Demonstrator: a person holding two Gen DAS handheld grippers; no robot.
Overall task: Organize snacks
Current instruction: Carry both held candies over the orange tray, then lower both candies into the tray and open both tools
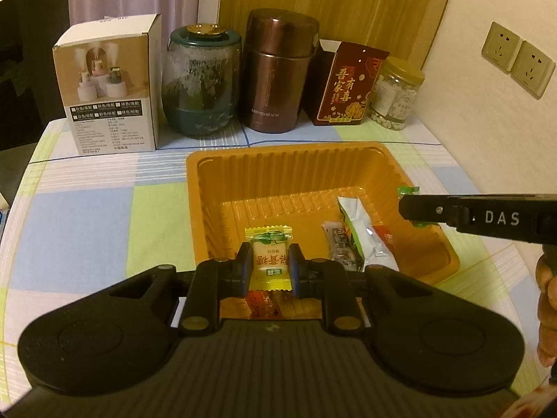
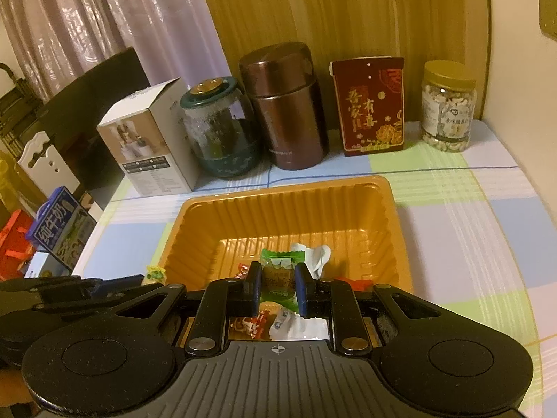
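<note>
Left gripper point(image 1: 268, 267): jaws clamped on yellow candy point(image 1: 269, 261). Right gripper point(image 2: 277, 287): jaws clamped on green candy point(image 2: 278, 271). Both over orange tray point(image 1: 216, 188), near side, on worktop point(image 1: 104, 216).

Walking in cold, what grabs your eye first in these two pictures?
The orange tray in the middle of the checked tablecloth, with a few wrapped snacks in it. Each gripper grips a sweet above it: the left gripper a yellow candy, the right gripper a green candy. Jars and boxes line the back.

L hand-held gripper point(image 1: 268, 268) | blk body, brass screws | R hand-held gripper point(image 2: 277, 291) | blue pads, "DAS" mark
</note>
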